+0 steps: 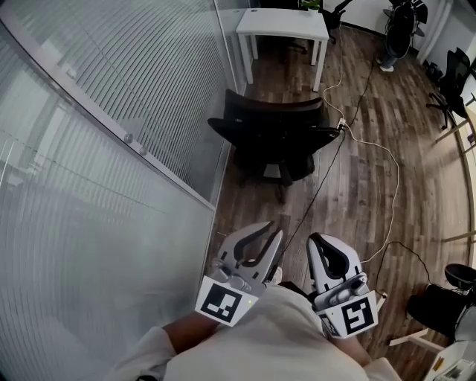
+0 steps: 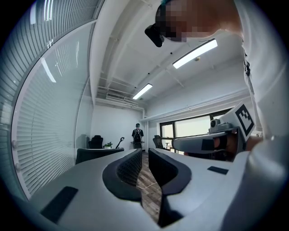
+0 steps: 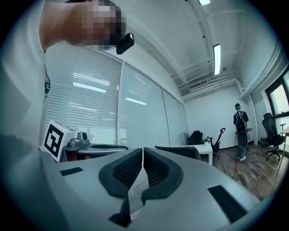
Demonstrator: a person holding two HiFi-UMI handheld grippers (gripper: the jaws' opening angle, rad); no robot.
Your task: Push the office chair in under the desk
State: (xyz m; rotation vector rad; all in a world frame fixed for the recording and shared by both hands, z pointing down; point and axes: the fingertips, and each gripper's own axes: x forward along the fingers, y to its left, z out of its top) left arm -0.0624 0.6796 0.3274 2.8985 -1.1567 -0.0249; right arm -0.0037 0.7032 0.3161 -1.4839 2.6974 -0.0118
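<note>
The black office chair stands on the wood floor a few steps ahead of me, its back toward me. It is well clear of the white desk at the far end. Both grippers are held close to my chest, far short of the chair. My left gripper has a narrow gap between its jaws with nothing in it. The right gripper is shut and empty. The chair's back shows in the left gripper view. In the right gripper view the chair is in front of the desk.
A glass partition with blinds runs along my left. Cables trail across the floor to the right of the chair. More black chairs stand at the right, and a person stands at the far end.
</note>
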